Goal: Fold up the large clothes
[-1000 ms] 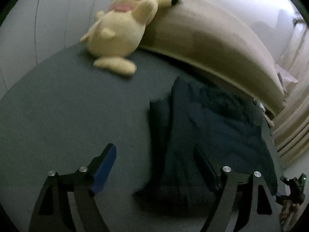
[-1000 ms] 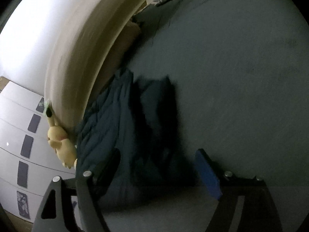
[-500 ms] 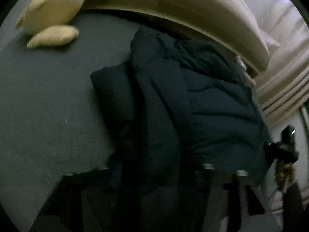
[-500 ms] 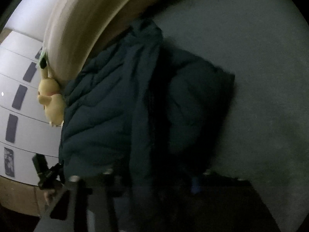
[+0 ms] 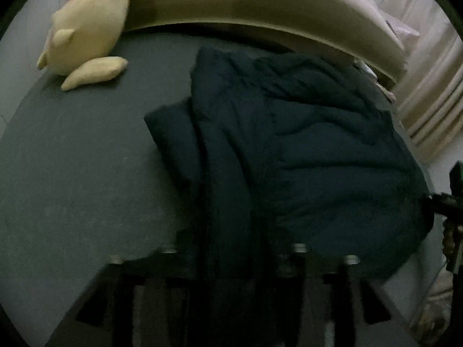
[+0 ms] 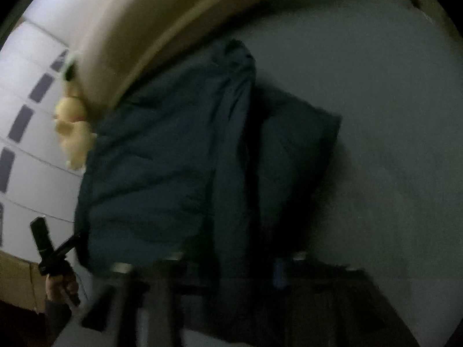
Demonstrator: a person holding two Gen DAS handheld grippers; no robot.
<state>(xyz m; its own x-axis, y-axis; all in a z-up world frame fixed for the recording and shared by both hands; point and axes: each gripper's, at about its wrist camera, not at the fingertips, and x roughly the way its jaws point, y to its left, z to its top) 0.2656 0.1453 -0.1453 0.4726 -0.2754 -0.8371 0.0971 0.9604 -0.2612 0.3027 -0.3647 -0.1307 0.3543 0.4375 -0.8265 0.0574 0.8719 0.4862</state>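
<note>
Risk first. The dark blue puffer jacket [image 5: 303, 156] lies on the grey bed [image 5: 81, 167], folded lengthwise with a narrow flap [image 5: 170, 141] sticking out on the left of the bundle. Padded fabric is springy and slippery, so I judge the fold may puff back open once let go. If only the top layer is pinched, the lower layers would probably stay behind and the stack would skew. The yellow plush toy [image 5: 86, 29] sits well apart by the beige headboard [image 5: 260, 3], so a snag there looks unlikely. The jacket's right side reaches the bed's edge and could slide off under a pull that way.

Left gripper [image 5: 234, 256]: its jaws have just been opening again after a squeeze. They stand about half apart astride the jacket's near hem, and the fabric bulges up between them (too dark to tell whether the pads press it).

Right gripper [image 6: 231, 260]: likewise just reopening, somewhat wider, with the jacket's [image 6: 173, 159] near edge between its fingers. Grip or release, I cannot tell.
</note>
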